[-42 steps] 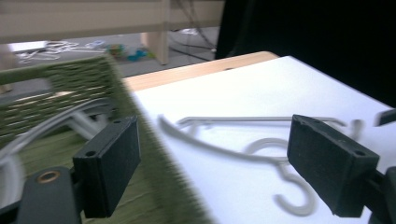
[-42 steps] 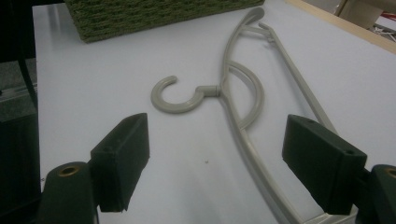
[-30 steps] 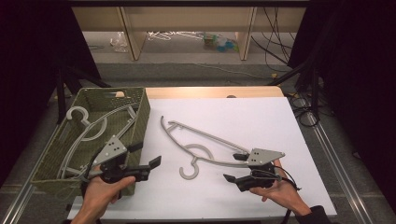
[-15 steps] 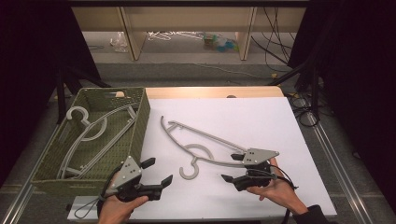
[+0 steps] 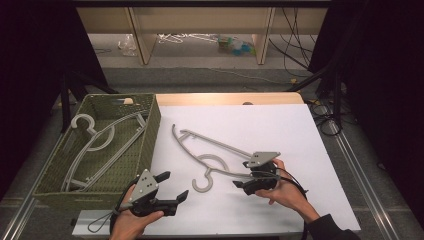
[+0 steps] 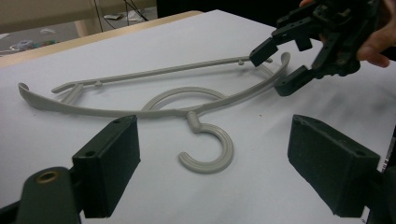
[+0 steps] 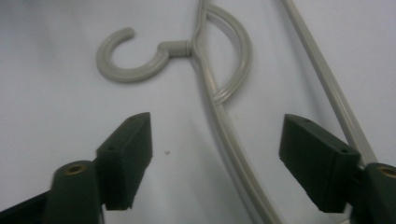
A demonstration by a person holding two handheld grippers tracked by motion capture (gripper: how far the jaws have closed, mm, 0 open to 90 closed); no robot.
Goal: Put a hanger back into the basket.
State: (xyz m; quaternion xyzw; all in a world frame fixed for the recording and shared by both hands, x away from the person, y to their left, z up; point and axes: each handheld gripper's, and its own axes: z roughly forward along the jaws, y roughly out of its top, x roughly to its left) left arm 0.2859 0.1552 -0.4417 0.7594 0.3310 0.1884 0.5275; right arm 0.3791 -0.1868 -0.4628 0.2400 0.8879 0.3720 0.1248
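No legible text, label, brand, number or sign in any of the three views. Checked surfaces: the grey hanger [image 5: 210, 155] on the white table sheet [image 5: 300, 130] carries no readable moulded mark; the green woven basket [image 5: 150, 125] to the left of the hanger bears no tag that can be read; the grey plates and black pads of the left gripper [image 5: 170, 187] and right gripper [image 5: 239, 181] are unmarked as far as can be seen. Items on the floor beyond the table are too small and blurred to read.
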